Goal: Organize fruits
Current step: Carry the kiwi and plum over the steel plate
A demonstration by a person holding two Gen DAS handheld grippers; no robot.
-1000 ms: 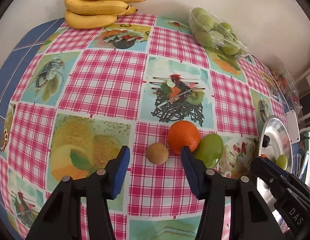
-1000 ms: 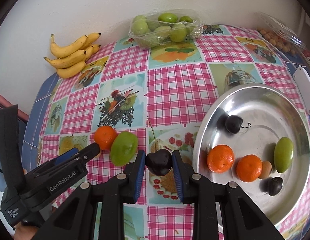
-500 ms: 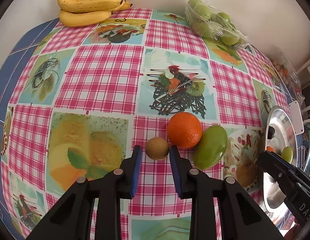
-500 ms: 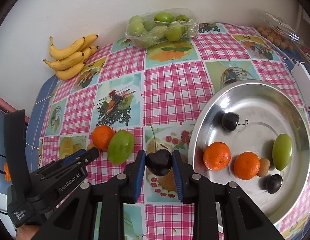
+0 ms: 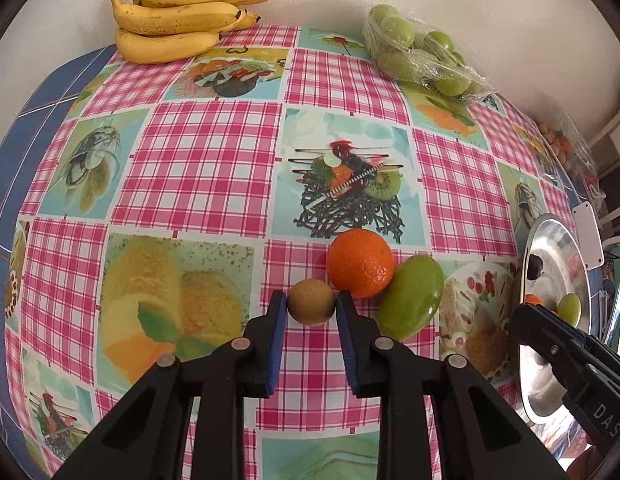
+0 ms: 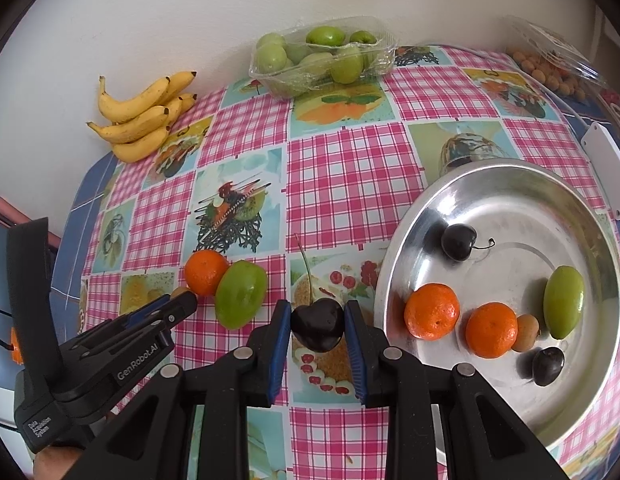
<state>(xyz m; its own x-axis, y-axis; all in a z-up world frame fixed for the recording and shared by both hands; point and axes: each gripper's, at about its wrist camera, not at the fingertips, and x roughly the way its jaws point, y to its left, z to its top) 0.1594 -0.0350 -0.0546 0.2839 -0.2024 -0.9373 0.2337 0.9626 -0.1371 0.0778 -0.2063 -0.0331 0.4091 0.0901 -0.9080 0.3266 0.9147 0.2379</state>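
My left gripper (image 5: 311,308) is shut on a small brown fruit (image 5: 311,307) low over the tablecloth. An orange (image 5: 359,262) and a green fruit (image 5: 411,303) lie just right of it, touching each other. My right gripper (image 6: 317,326) is shut on a dark cherry (image 6: 317,329) with a long stem, just left of the steel plate (image 6: 509,192). The plate holds two oranges (image 6: 431,317), a green fruit (image 6: 562,307), a small brown fruit (image 6: 527,333) and two dark cherries (image 6: 458,242). The left gripper also shows in the right wrist view (image 6: 178,300).
A bunch of bananas (image 5: 178,16) lies at the table's far left by the wall. A wrapped tray of green fruits (image 6: 321,58) stands at the back. A clear box of small fruits (image 6: 549,64) sits at the far right. A white flat object (image 6: 605,168) lies beyond the plate.
My left gripper moved forward and closed its jaws on the small brown fruit. My right gripper kept its hold on the cherry and barely shifted.
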